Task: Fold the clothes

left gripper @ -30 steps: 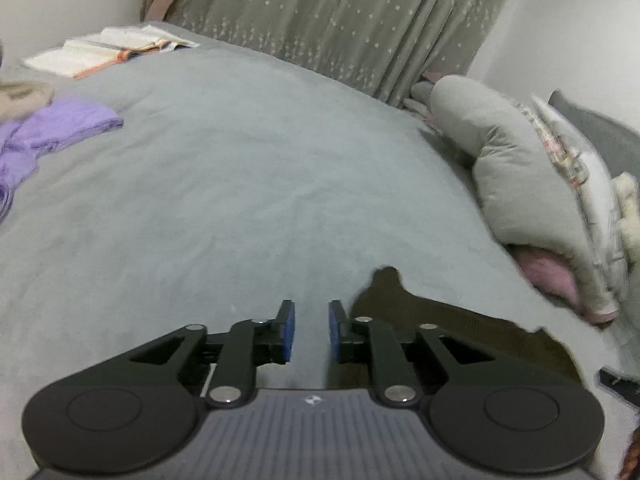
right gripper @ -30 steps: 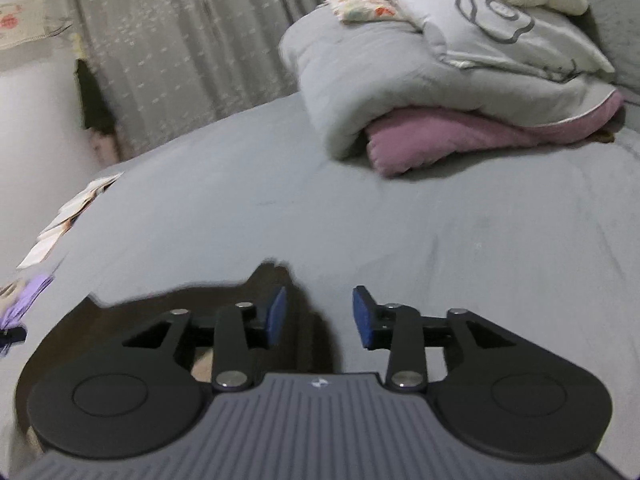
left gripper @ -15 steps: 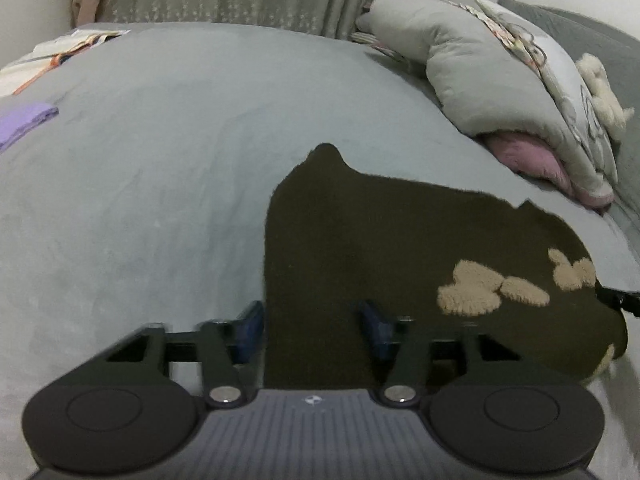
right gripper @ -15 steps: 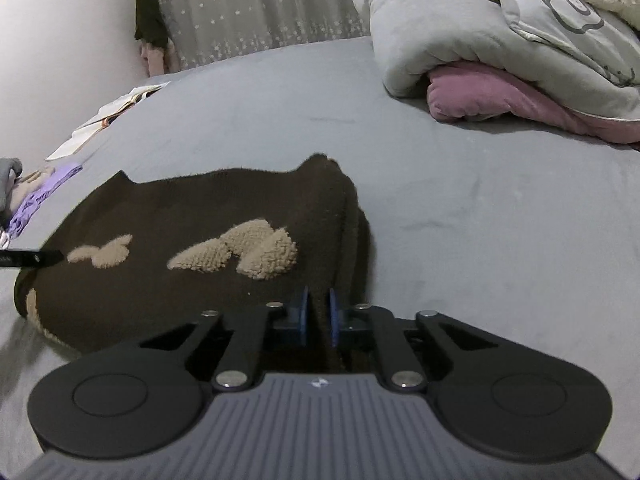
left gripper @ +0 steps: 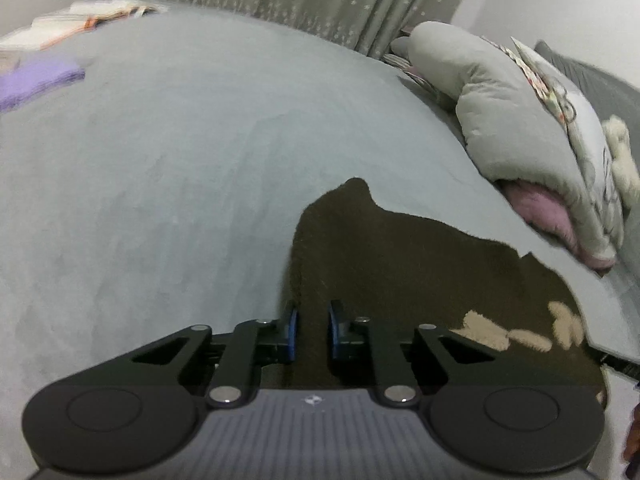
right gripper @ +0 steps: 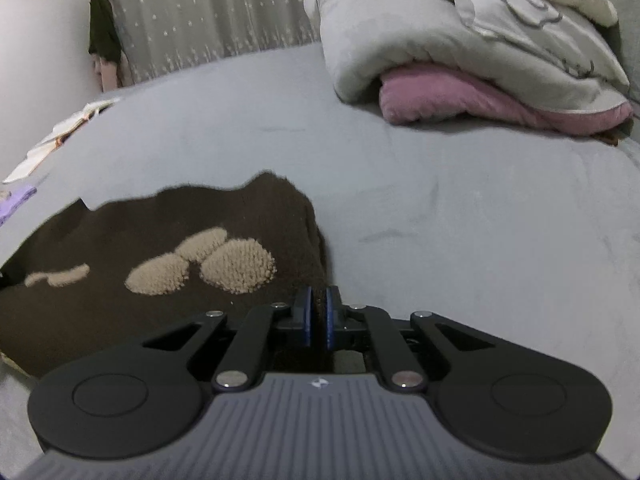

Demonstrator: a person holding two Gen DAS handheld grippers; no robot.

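Note:
A dark brown fleece garment with beige fuzzy patches lies spread on the grey bed. My left gripper sits at the garment's left edge, its blue pads a narrow gap apart with brown cloth between them; whether they pinch it I cannot tell. My right gripper is shut on the garment's right edge, the cloth pinched between its blue pads.
A grey bedsheet covers the bed. A folded grey quilt over a pink blanket lies far right. A purple garment and open books lie at the far left. A curtain hangs behind.
My left gripper's pads have narrowed over the garment's left edge, and the view has tilted up. My right gripper stays shut on the right edge.

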